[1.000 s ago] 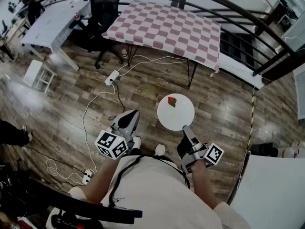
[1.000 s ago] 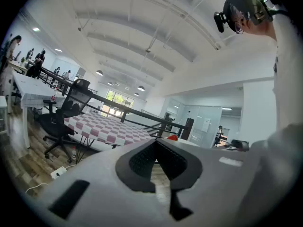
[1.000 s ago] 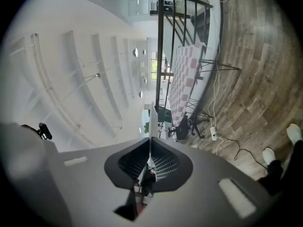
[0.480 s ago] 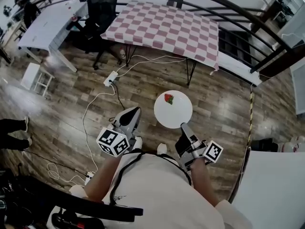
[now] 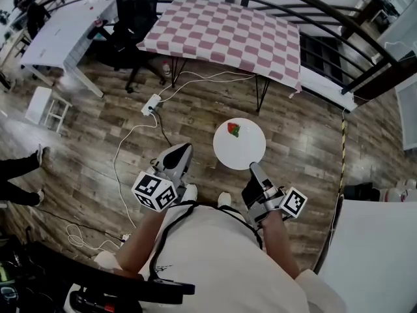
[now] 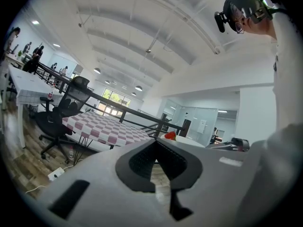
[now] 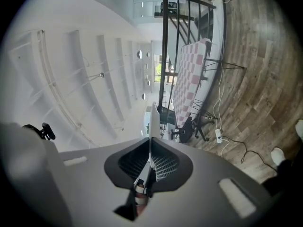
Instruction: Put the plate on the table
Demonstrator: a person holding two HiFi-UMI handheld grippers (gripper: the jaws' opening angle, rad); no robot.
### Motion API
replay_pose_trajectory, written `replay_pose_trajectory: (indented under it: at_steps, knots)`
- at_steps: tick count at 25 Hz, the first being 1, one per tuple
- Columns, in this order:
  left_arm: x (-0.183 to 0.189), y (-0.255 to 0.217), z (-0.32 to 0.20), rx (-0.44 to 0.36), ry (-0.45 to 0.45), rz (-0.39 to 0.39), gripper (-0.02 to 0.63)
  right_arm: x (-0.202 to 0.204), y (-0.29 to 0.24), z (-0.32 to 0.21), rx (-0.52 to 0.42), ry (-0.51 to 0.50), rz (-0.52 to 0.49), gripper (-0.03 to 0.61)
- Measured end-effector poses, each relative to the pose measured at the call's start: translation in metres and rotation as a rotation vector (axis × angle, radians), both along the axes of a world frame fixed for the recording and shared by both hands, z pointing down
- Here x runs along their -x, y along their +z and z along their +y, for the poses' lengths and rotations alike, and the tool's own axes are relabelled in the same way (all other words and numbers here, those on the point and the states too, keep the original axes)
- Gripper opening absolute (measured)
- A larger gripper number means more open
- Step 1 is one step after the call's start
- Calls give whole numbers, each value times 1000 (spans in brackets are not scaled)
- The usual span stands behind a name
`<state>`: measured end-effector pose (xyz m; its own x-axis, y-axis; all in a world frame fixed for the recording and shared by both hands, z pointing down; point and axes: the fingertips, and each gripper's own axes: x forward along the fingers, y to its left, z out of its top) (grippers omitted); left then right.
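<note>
A white plate [image 5: 240, 144] with a small red and green piece of food [image 5: 233, 129] on its far side hangs level over the wooden floor. My right gripper [image 5: 255, 169] is shut on its near rim. The right gripper view shows the plate [image 7: 154, 119] edge-on, running up from between the jaws of the right gripper [image 7: 150, 148]. My left gripper [image 5: 179, 154] is to the left of the plate, shut and empty. In its own view, the left gripper [image 6: 156, 140] has its tips together, and the plate [image 6: 194, 142] shows just past them. The table [image 5: 225, 38] with a pink and white checked cloth stands ahead.
A black office chair [image 5: 133, 18] and a white desk [image 5: 65, 28] stand left of the table. A power strip [image 5: 151, 104] and white cables lie on the floor between me and the table. A dark railing [image 5: 313, 5] curves behind the table. A person's feet [image 5: 26, 168] are at the far left.
The plate and right gripper have risen slightly in the view, toward the table. The feet at the far left have come further into view. The left gripper has hardly moved.
</note>
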<state>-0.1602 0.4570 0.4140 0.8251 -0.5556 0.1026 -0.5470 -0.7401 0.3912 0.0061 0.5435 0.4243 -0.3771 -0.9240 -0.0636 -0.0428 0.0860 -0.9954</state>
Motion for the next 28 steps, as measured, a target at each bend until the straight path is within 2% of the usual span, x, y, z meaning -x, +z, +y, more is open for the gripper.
replay_pose_trajectory:
  at_steps: [17, 28]
  knots:
    - [84, 12, -55, 12, 20, 23, 6, 68, -7, -49, -11, 55, 19, 21]
    - [127, 21, -66, 23, -25, 42, 6, 96, -5, -65, -9, 49, 45, 21]
